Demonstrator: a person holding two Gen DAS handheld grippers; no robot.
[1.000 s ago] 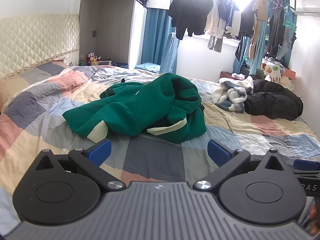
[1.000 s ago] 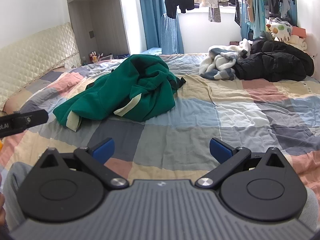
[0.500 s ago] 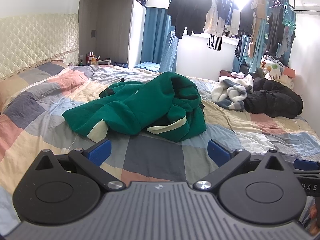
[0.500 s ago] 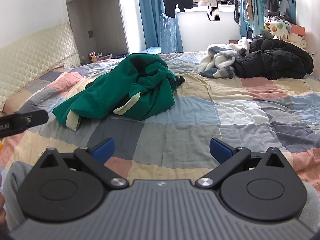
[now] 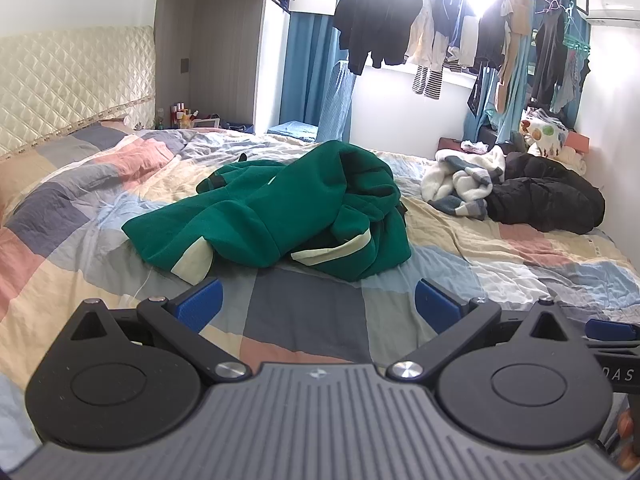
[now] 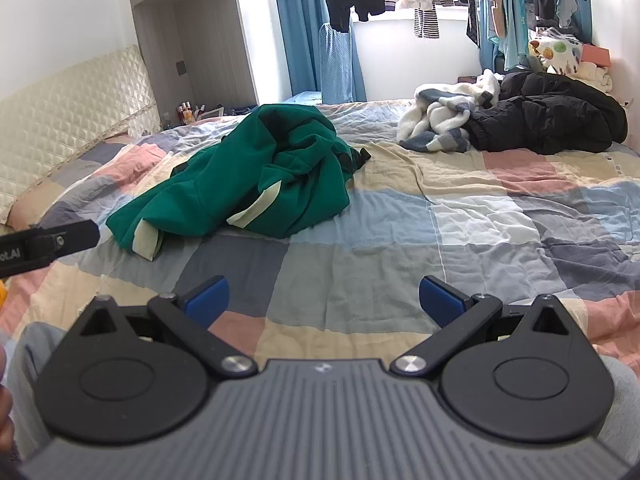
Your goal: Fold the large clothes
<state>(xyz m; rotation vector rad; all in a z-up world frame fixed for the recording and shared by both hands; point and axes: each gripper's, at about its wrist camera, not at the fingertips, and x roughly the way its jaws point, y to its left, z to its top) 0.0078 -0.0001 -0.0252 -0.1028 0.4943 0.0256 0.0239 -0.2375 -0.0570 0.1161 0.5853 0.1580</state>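
Note:
A crumpled green sweatshirt (image 5: 280, 216) with cream cuffs lies in a heap on the patchwork bedspread (image 5: 312, 316), ahead of both grippers. In the right wrist view the same green sweatshirt (image 6: 256, 184) sits ahead and to the left. My left gripper (image 5: 318, 306) is open, blue fingertips wide apart, nothing between them, short of the garment. My right gripper (image 6: 324, 300) is open too, over bare bedspread (image 6: 400, 248). Part of the left gripper's body (image 6: 44, 246) shows at the right view's left edge.
A black puffer jacket (image 5: 548, 200) and a white-and-blue fleece (image 5: 460, 184) are piled at the far right of the bed. Clothes hang on a rail (image 5: 460, 40) by the window. A quilted headboard (image 5: 68, 84) stands left, with a wardrobe (image 5: 224, 60) behind.
Both views have shifted slightly; the grippers stay open and the sweatshirt has not moved.

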